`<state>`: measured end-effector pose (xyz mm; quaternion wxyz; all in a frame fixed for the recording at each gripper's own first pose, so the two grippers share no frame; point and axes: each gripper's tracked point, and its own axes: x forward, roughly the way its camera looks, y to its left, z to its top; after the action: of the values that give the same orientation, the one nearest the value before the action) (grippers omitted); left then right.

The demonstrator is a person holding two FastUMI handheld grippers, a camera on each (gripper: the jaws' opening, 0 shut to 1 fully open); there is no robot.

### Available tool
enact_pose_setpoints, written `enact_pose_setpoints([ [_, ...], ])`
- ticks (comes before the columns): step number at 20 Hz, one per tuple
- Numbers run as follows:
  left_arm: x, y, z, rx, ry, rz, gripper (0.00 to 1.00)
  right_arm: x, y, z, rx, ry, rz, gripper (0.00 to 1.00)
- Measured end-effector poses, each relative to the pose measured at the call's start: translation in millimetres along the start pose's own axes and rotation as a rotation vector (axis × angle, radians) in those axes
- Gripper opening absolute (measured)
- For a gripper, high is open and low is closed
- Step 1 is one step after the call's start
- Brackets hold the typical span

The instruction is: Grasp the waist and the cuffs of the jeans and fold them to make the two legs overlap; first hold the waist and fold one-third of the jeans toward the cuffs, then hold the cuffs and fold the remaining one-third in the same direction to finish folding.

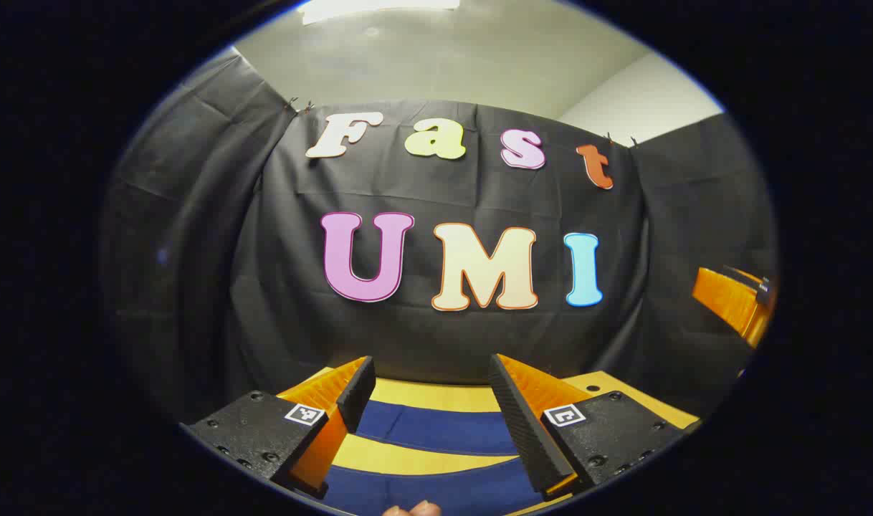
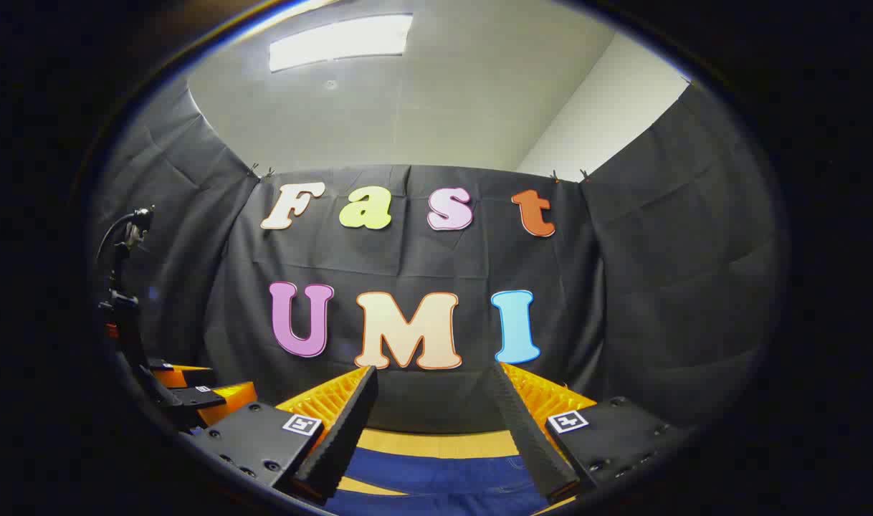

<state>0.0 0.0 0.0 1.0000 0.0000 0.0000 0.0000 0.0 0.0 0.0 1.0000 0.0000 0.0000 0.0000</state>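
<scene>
Fingertips (image 1: 411, 509) of a hand peek in at the very bottom of the left gripper view, just under the left gripper (image 1: 431, 401). Its jaws stand wide apart with nothing between them. Beneath and ahead of it lie the jeans (image 1: 436, 430), dark blue, spread on a yellow table (image 1: 436, 395); two blue bands show with a strip of table between them, which I take to be the two legs lying side by side, though so little of the cloth is visible that I cannot be sure.

In the right gripper view the right gripper (image 2: 436, 423) is likewise spread and empty, raised over the same blue cloth (image 2: 436, 469), with the table edge (image 2: 436, 444) behind it. Neither gripper touches the denim.

Judging from this, the task looks to be at its start: the legs do not yet overlap, and both thirds remain to be folded. Waist and cuffs are outside what can be seen, so which end lies near is unclear.
</scene>
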Motion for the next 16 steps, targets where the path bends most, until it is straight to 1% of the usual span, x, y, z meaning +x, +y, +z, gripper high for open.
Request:
enact_pose_setpoints([
  [1, 1.7, 2.6, -5.0, 0.051, 0.009, -0.004, 0.95, 3.7, -0.3, -4.0, 0.002, 0.004, 0.01, 1.0],
  [2, 2.1, 11.0, -10.6, 0.109, 0.022, 0.007, 0.94, 7.4, -1.2, -7.7, 0.006, 0.008, 0.02, 0.98],
  [3, 2.6, 19.8, -13.7, 0.168, 0.029, 0.022, 0.95, 10.9, -3.3, -13.3, 0.011, 0.014, 0.03, 1.0],
  [4, 1.4, 29.6, -17.4, 0.222, 0.04, 0.041, 1.0, 14.1, -5.0, -19.5, 0.014, 0.023, 0.039, 0.98],
  [7, -4.5, 61.0, -35.4, 0.334, 0.102, 0.091, 1.0, 24.5, -10.1, -41.3, 0.018, 0.06, 0.057, 0.98],
  [8, -7.9, 72.0, -44.1, 0.361, 0.133, 0.103, 1.0, 28.5, -10.8, -49.3, 0.02, 0.076, 0.06, 0.98],
  [9, -12.1, 84.7, -52.7, 0.394, 0.158, 0.116, 0.95, 32.2, -10.7, -56.4, 0.023, 0.091, 0.062, 1.0],
  [10, -15.7, 99.5, -61.4, 0.439, 0.189, 0.129, 0.95, 35.9, -9.0, -62.8, 0.026, 0.106, 0.067, 1.0],
  [11, -22.4, 115.2, -72.9, 0.491, 0.227, 0.14, 1.0, 38.2, -7.1, -67.1, 0.027, 0.115, 0.072, 0.98],
  [12, -29.9, 129.6, -84.8, 0.548, 0.268, 0.146, 0.95, 40.5, -4.7, -70.3, 0.025, 0.122, 0.077, 0.98],
  [16, -63.8, 179.9, -128.3, 0.77, 0.415, 0.138, 0.95, 47.8, 6.2, -83.0, 0.014, 0.14, 0.098, 0.98],
])
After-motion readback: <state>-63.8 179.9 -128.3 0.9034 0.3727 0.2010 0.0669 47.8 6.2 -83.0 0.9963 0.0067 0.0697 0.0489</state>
